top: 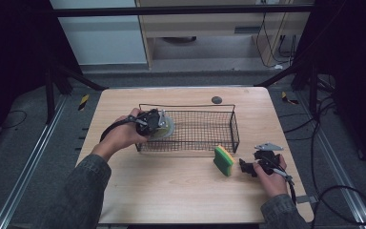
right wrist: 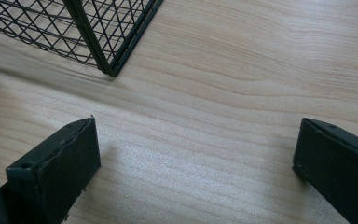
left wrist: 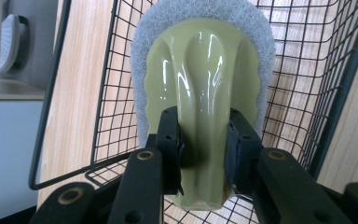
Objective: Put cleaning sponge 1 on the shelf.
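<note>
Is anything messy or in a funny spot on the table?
Nothing looks spilled or broken. The green and yellow sponge stands on its edge outside the wire basket, while the left gripper holds the scrubber over the basket.

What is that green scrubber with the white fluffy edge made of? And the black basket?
The scrubber looks like glossy pale-green plastic, since light glints off its smooth handle. Its pad seems to be a white fibrous mesh, judging by the fuzzy woven texture round the edge. The wire basket appears to be thin metal wire with a dark coating: a see-through grid in a thicker rod frame.
</note>
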